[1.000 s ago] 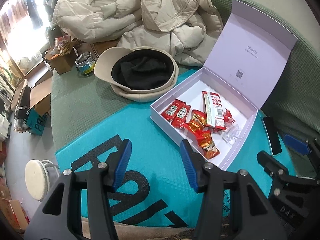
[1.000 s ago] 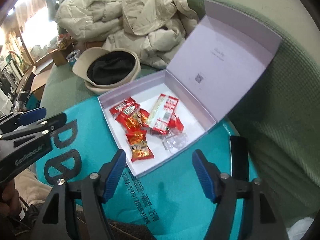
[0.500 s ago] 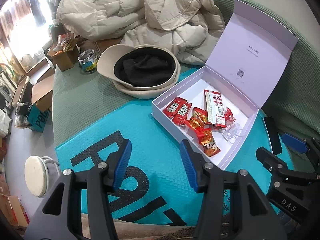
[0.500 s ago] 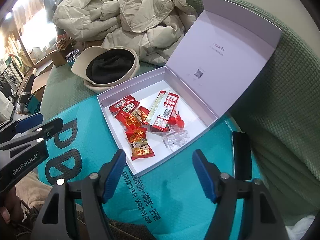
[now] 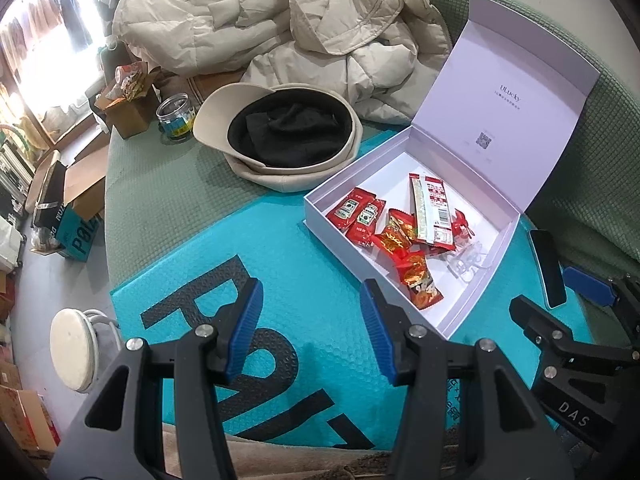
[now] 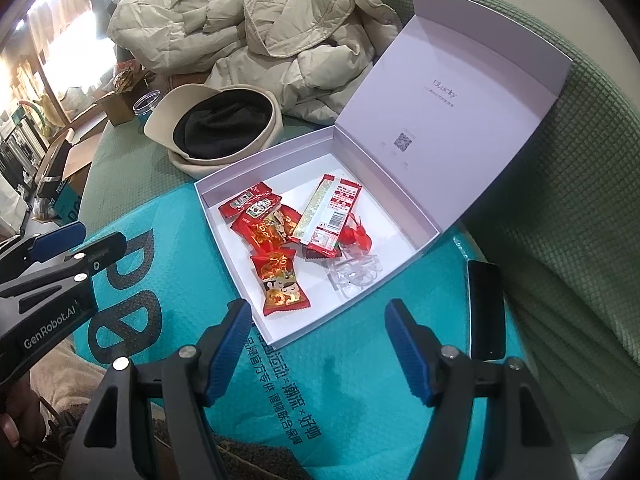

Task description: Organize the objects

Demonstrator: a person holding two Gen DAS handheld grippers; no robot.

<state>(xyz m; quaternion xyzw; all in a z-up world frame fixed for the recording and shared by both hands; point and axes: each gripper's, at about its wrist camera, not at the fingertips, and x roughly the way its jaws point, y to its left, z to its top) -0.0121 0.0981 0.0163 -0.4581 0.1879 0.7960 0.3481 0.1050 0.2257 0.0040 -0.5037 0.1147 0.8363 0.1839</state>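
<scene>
Both grippers hover over the teal mailer [image 5: 280, 248], fingers apart and holding nothing: left gripper [image 5: 310, 330] over the black lettering, right gripper [image 6: 318, 346] just near of the white box [image 6: 424, 246]. The task's things sit inside that box, which lies on the mailer on a green-covered seat. Its lid [image 6: 452, 100] stands open on the far right. Risks, as I judge them: the snack packets overlap in one loose heap, so a pinch on one likely drags or lifts a neighbour. The clear plastic pieces [image 6: 354, 274] are hard to see against the white floor and easy to miss or crush. The box wall is low and light, so a finger catching the near rim could shove or tip the whole box on the slick mailer. The phone [image 6: 484, 310] lies just right of the box and could get knocked. Count: one box, one phone, one cap [image 5: 288, 136], one jacket [image 5: 280, 28], one jar [image 5: 174, 116]. There are about six red packets: two ketchup-style sachets [image 6: 250, 208], one long bar wrapper [image 6: 330, 216], two or three candy packs [image 6: 282, 282]. The heap hides the exact number.
</scene>
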